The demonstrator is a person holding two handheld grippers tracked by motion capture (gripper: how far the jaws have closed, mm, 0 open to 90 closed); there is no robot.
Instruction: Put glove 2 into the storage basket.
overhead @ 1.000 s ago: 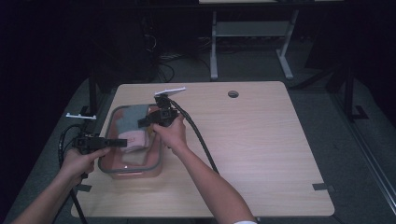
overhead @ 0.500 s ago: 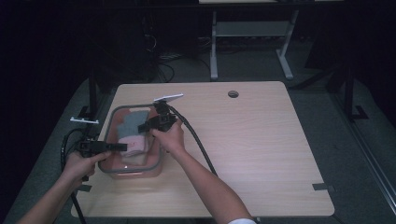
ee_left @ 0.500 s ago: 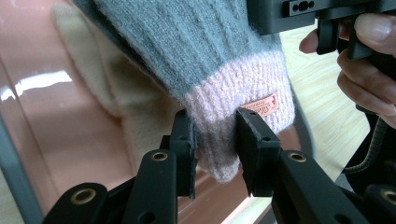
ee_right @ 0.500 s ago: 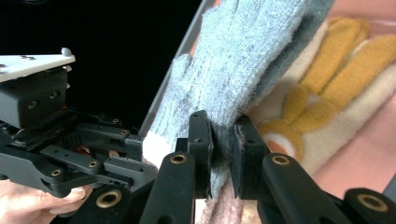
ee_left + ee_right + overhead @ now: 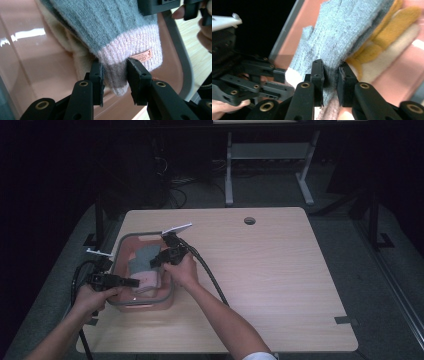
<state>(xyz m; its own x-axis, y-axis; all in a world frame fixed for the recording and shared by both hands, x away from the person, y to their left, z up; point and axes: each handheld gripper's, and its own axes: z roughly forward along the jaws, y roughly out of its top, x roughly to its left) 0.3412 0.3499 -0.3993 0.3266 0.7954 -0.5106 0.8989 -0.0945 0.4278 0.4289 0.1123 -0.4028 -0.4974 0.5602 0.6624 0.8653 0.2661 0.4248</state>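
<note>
Meanwhile, held over a pink bin (image 5: pixel 120 302) at the table's (image 5: pixel 280 285) left: a grey knit glove with a pale pink cuff (image 5: pixel 117 27), pinched at the cuff by the left gripper (image 5: pixel 115 75) and along a side edge by the right gripper (image 5: pixel 331 75), both having just eased slightly. Judged soft, light and limp; best gripped at the thick ribbed cuff. Beneath, yellow and cream fabric (image 5: pixel 387 27).

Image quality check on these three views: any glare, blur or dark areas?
High view: dim, the room beyond the table nearly black, soft detail. Left gripper view: sharp on the knit glove, with a white glare streak on the pink bin wall. Right gripper view: soft and blurred on the glove and the yellow cloth, top-left corner black.
</note>
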